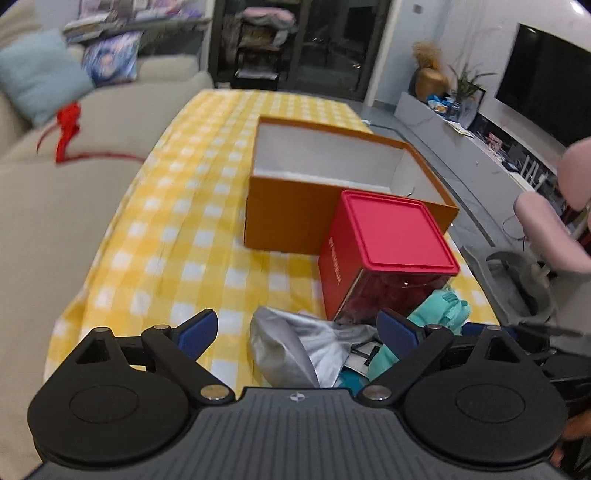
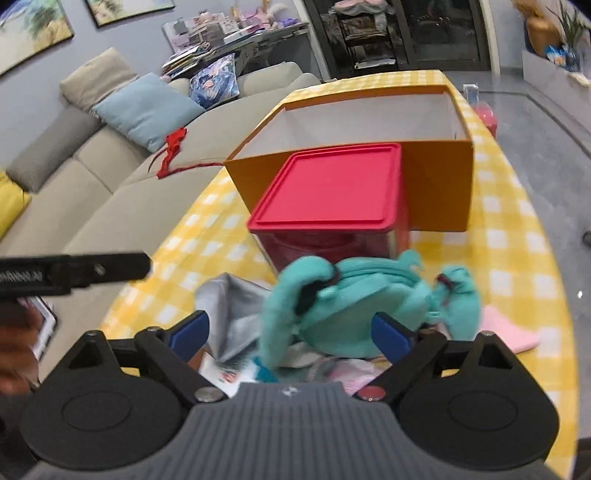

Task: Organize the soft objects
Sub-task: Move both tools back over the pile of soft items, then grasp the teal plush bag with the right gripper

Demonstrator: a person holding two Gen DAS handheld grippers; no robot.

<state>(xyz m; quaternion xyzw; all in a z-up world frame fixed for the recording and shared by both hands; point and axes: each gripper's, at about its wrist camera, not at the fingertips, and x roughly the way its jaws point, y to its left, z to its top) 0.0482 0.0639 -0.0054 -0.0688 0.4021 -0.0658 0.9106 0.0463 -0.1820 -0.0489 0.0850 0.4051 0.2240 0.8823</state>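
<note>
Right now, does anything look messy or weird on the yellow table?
Yes. The soft things lie in a jumbled heap: a teal plush, grey cloth and pink cloth, none in the empty orange box. The red container stands askew against the box.

Setting: home living room.
Seating: beige sectional sofa point(image 2: 122, 173) carried a light blue cushion point(image 2: 147, 110).
Walls: framed pictures point(image 2: 33, 29) hung above the sofa.
Media: wall television point(image 1: 546, 74) stood over a low console.
Surface: yellow checked tablecloth point(image 1: 177, 236).
</note>
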